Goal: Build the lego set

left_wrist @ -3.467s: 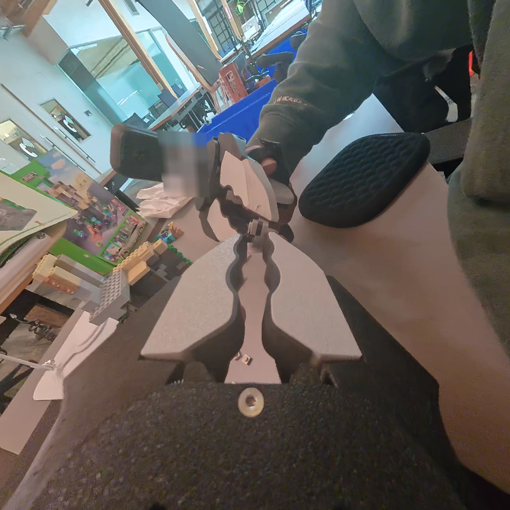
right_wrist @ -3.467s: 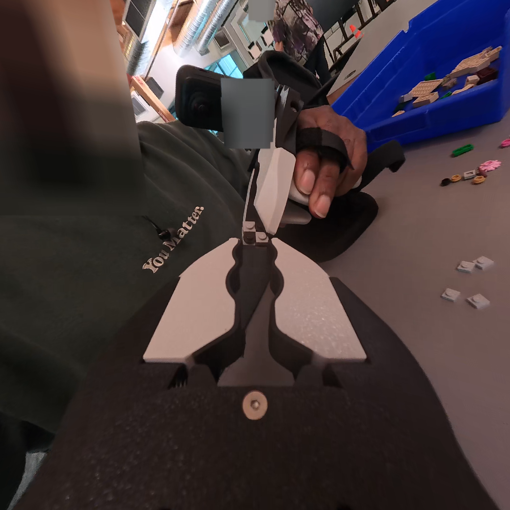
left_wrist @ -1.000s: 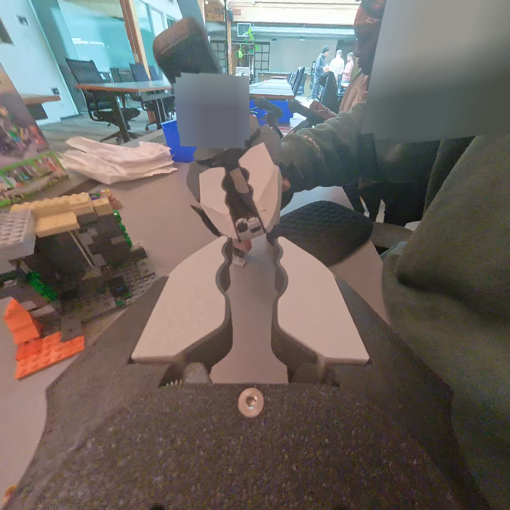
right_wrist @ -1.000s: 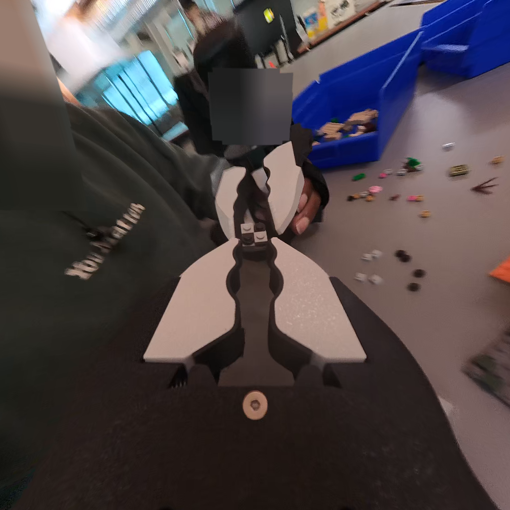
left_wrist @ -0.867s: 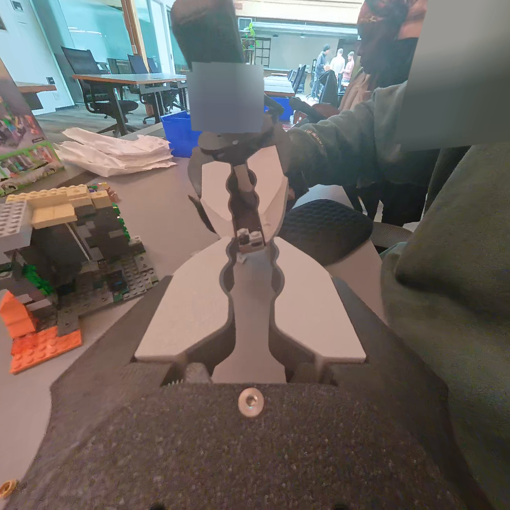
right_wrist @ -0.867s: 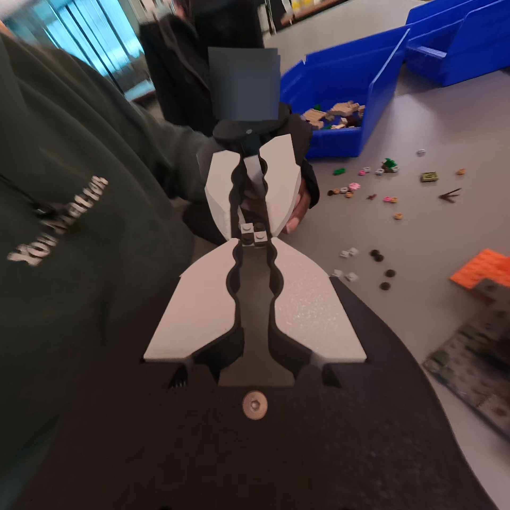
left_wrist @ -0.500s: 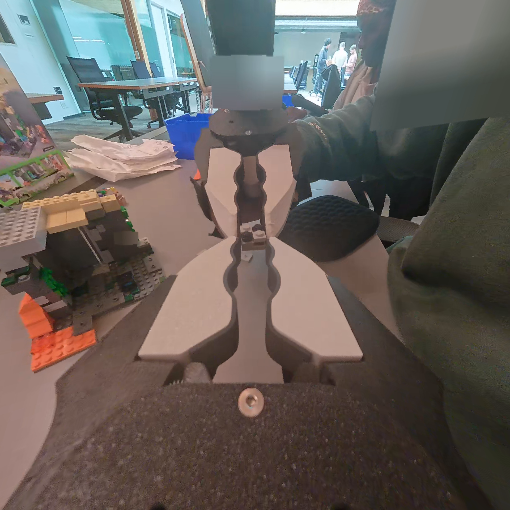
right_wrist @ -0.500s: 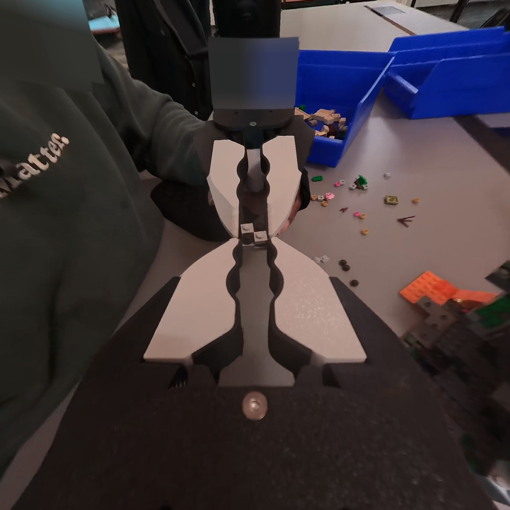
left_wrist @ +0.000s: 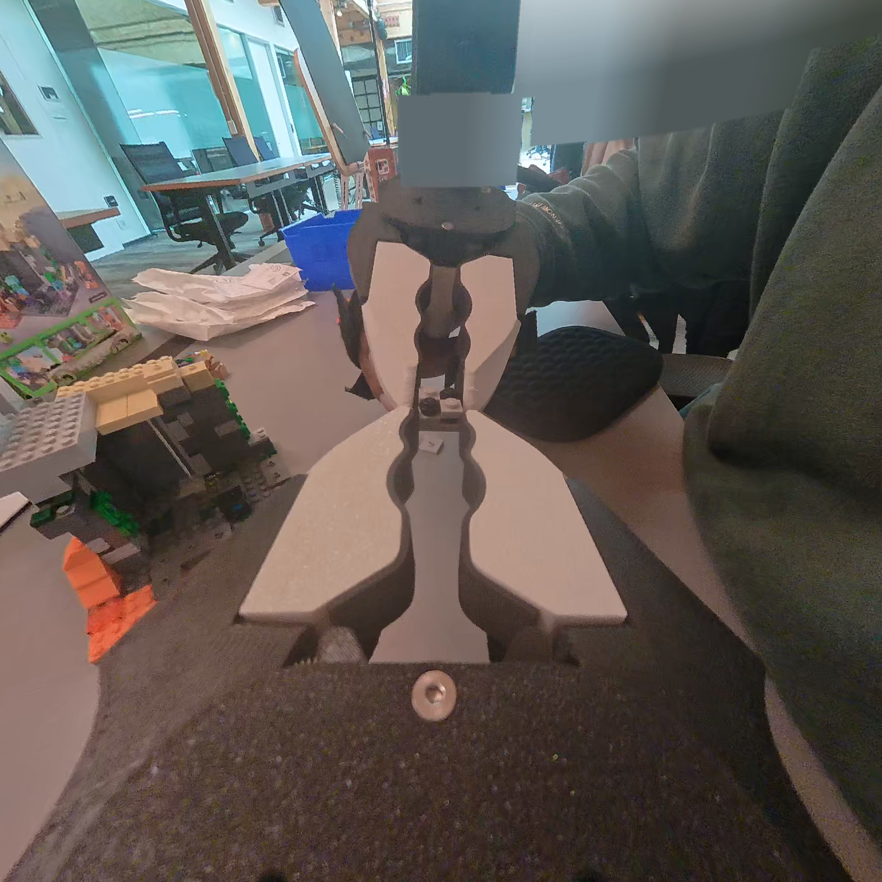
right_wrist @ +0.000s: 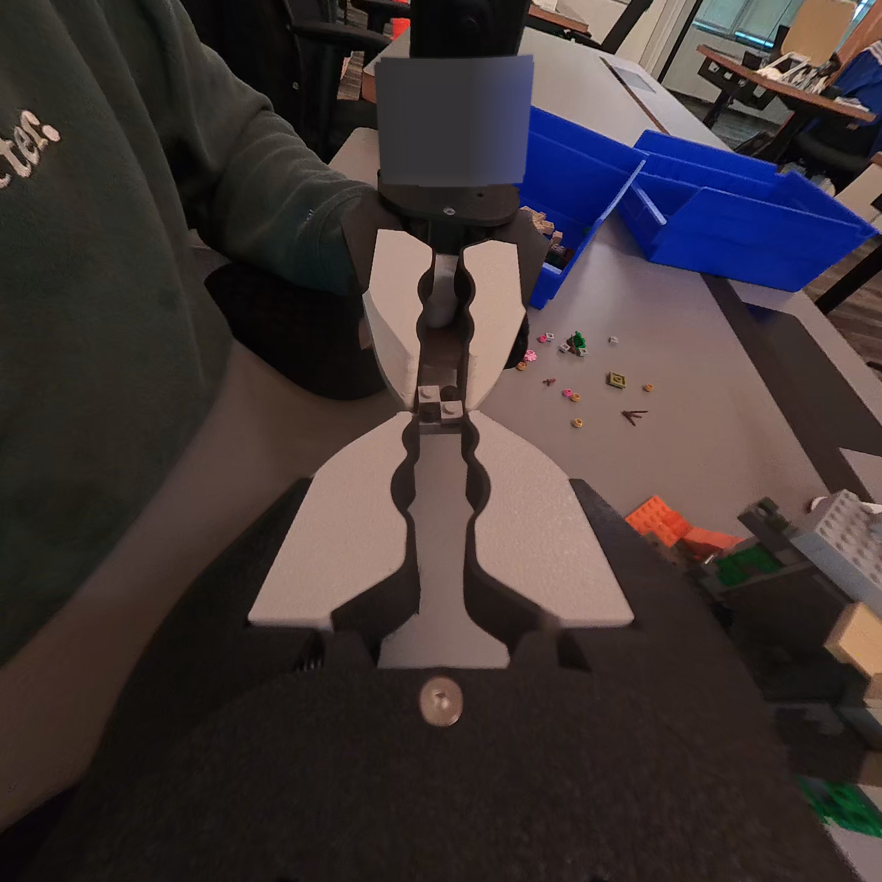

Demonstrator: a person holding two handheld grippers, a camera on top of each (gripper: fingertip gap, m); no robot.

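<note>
A small lego assembly (left_wrist: 440, 407) of grey and dark one-stud pieces on a dark plate is held in the air above the grey table. My left gripper (left_wrist: 439, 422) is shut on its near edge. My right gripper (left_wrist: 438, 389) faces it tip to tip from the far side. In the right wrist view, my right gripper (right_wrist: 440, 422) is shut on the same assembly (right_wrist: 440, 403), with my left gripper (right_wrist: 439, 389) opposite. A loose light grey tile (left_wrist: 431, 445) lies on the table (left_wrist: 296, 382) below the tips.
The partly built lego model (left_wrist: 143, 453) with orange plates (left_wrist: 112, 615) stands at left, and also shows at lower right in the right wrist view (right_wrist: 787, 568). Set box (left_wrist: 43, 305), white paper bags (left_wrist: 215, 300), blue bins (right_wrist: 716, 215), scattered small pieces (right_wrist: 575, 372). The person's green sleeve (left_wrist: 787, 429) fills the right. The tips of both grippers are at nearly the same place.
Both grippers turned from a tilted meeting to a straight head-on line and drew closer. The small assembly stayed pinched between the tips.
</note>
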